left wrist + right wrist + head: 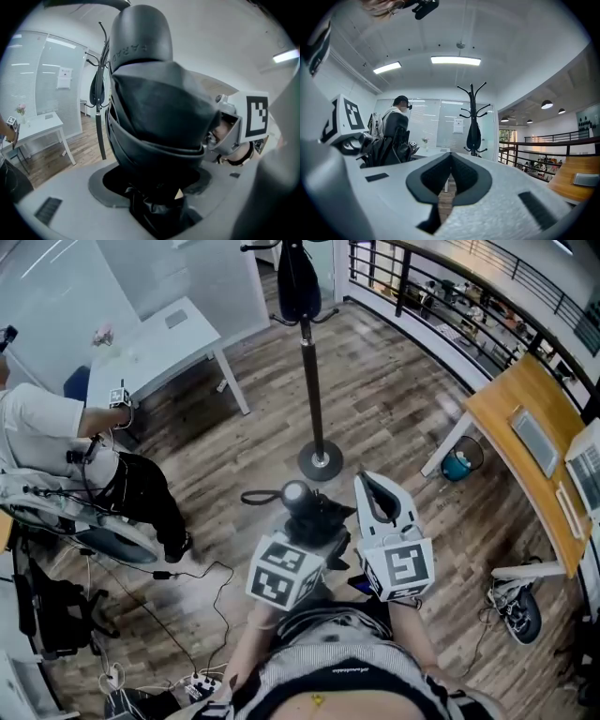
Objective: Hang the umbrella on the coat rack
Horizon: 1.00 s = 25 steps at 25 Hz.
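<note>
L gripper (154,187) clamps the umbrella (154,103), R gripper (450,180) pinched together, empty. Coat rack (312,381) well ahead, so imo get close b4 lifting.

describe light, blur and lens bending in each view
Head view: even light, sharp, but the lens bows the railing. Left gripper view: the umbrella fills the frame, close and dark, corners black. Right gripper view: ceiling light glares white; coat rack is crisp.

umbrella (298,494) in left tool (312,523), coat rack (312,381) ahead
</note>
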Available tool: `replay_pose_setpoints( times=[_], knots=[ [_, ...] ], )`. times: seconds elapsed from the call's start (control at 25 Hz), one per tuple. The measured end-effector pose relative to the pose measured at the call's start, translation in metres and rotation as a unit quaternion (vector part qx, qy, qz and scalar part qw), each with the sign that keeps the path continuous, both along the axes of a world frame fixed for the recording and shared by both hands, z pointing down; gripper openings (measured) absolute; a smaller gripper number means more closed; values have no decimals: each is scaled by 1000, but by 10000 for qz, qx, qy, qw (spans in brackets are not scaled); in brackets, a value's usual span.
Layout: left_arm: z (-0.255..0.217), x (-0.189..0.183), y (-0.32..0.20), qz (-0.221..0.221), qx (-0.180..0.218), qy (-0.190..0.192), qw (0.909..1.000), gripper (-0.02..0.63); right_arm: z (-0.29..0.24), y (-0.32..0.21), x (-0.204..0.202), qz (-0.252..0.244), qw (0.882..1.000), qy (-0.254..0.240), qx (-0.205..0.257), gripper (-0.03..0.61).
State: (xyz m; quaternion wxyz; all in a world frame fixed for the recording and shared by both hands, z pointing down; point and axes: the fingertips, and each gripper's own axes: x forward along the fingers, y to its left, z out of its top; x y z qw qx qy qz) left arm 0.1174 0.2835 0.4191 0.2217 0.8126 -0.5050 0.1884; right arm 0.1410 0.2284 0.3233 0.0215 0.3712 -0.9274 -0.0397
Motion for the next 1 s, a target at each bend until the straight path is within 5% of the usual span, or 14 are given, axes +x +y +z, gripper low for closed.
replay_pose_setpoints(
  times=[1.0],
  knots=[
    [15, -71, -56, 299, -149, -33, 9994, 267, 10, -58, -72, 228, 9997, 15, -105, 5]
  ],
)
